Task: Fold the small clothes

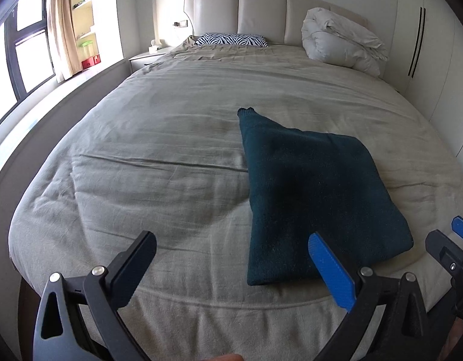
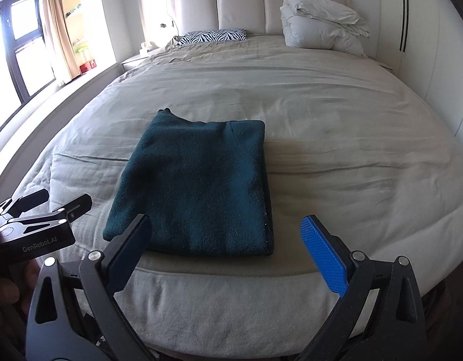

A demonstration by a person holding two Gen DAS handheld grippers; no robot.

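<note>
A dark teal knitted garment lies folded into a flat rectangle near the foot of the bed, with one corner poking out at its far left. My left gripper is open above the bed's near edge, its blue pad just over the garment's near edge, holding nothing. The right gripper is open in front of the garment's near edge and grips nothing. In the right wrist view the left gripper shows at the left, beside the garment. The right gripper's fingertips peek in at the left wrist view's right edge.
The bed has a grey-beige cover. A zebra-print pillow and a bunched white duvet lie by the padded headboard. A window and curtain are on the left, white wardrobes on the right. A nightstand stands beside the bed.
</note>
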